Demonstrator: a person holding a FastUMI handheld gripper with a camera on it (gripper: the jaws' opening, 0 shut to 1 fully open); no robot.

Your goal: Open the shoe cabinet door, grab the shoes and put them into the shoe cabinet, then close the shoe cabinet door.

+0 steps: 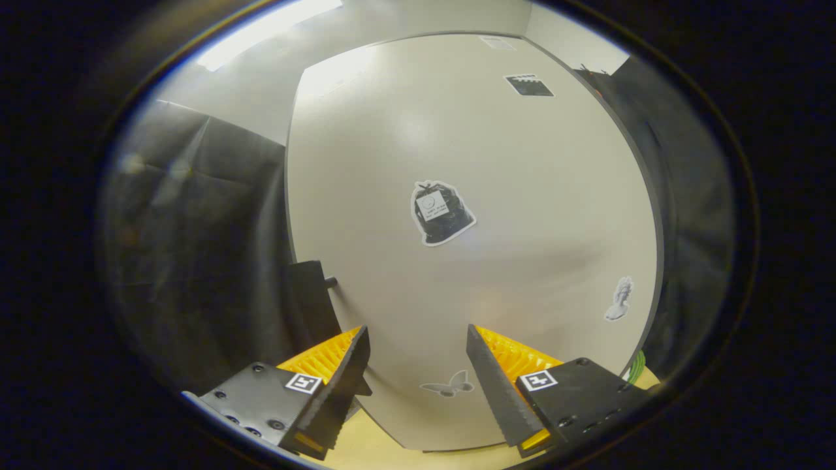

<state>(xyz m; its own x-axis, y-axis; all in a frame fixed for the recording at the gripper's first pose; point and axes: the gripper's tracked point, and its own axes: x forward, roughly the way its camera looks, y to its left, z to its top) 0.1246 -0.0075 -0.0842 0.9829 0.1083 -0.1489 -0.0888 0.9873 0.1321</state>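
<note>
The tool (418, 346) faces the pale cabinet door (522, 196) with its fingers (349, 365) spread apart and empty, the door just ahead bearing a bag sticker (441, 212) at its middle, a butterfly sticker (449, 385) between the fingers, and a dark handle (313, 287) at its left edge.

gripper (418, 339): two wedge fingers (349, 369) with ribbed inner faces, on dark blocks (251, 395) with round screw heads; each block has a small square black-and-white tag (304, 383).
</note>
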